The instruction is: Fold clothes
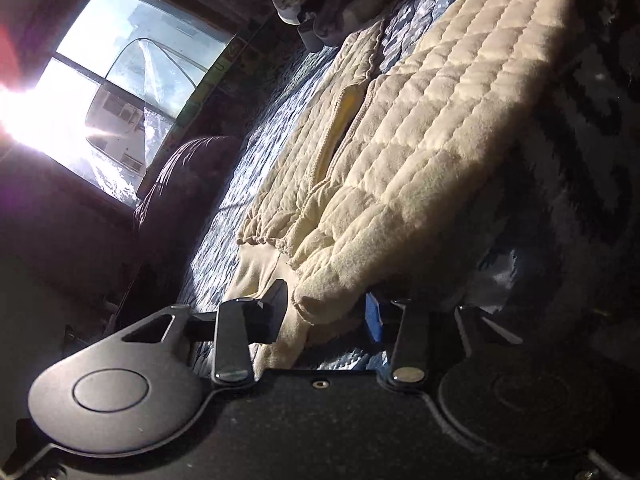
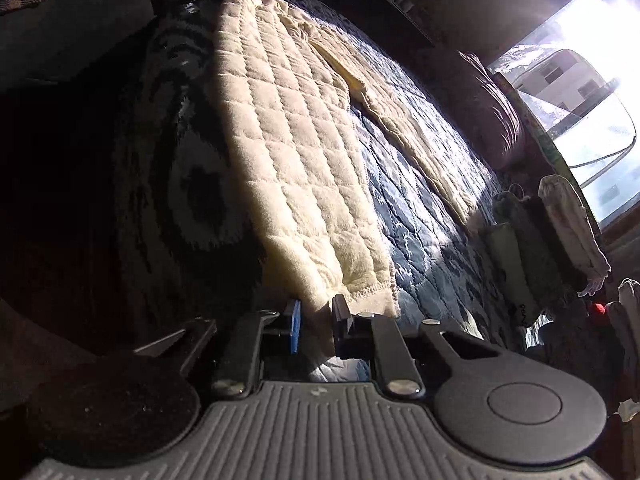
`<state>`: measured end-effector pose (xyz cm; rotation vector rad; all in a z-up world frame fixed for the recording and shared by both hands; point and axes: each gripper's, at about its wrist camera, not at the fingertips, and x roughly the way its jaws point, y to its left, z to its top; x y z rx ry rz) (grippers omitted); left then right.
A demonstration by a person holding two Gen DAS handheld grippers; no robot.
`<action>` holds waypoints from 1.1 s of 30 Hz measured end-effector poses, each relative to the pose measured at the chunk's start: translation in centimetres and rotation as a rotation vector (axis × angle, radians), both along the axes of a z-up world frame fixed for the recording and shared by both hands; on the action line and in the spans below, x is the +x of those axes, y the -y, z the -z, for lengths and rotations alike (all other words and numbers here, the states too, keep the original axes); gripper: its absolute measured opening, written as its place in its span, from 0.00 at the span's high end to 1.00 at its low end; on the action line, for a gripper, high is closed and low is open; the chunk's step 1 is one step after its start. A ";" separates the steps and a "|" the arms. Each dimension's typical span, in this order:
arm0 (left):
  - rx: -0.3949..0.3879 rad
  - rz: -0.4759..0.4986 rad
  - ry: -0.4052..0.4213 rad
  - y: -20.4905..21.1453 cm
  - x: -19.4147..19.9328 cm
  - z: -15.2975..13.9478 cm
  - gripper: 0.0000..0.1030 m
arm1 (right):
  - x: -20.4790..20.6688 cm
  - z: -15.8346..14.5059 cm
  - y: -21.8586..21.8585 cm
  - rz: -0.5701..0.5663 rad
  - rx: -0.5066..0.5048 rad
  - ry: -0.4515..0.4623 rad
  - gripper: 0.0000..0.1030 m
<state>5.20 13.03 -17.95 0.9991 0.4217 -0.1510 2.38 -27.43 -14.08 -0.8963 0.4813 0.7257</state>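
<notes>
Cream quilted garment [image 2: 296, 168] spread on the blue patterned bedspread [image 2: 420, 216].
Left tongs [image 1: 326, 312] pinch one end of its hem; right tongs [image 2: 316, 320] clamp the opposite corner, both closed onto fabric.

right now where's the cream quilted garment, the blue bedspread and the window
cream quilted garment [image 2: 304, 168]: right wrist view, on the sunlit quilted body panel.
blue bedspread [image 2: 424, 224]: right wrist view, on the bare patch beside the garment.
window [image 1: 132, 76]: left wrist view, on the glass pane.
</notes>
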 end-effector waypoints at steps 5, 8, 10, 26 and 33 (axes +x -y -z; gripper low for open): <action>-0.160 -0.046 -0.025 -0.2 1.0 -2.4 0.84 | 3.0 -3.8 0.9 0.087 0.119 -0.036 0.88; -0.286 -0.091 -0.036 -0.7 2.5 -4.4 0.87 | 6.1 -5.9 1.2 0.152 0.178 -0.027 0.89; -0.369 -0.122 -0.037 -1.1 3.6 -5.7 0.89 | 8.4 -7.0 1.2 0.196 0.212 -0.011 0.90; -0.635 -0.262 -0.078 -3.4 17.8 -10.7 0.92 | 31.5 -9.3 -1.8 0.434 0.307 -0.082 0.91; -0.671 -0.301 -0.118 -4.6 21.3 -11.3 0.92 | 38.3 -7.7 -3.5 0.469 0.304 -0.158 0.91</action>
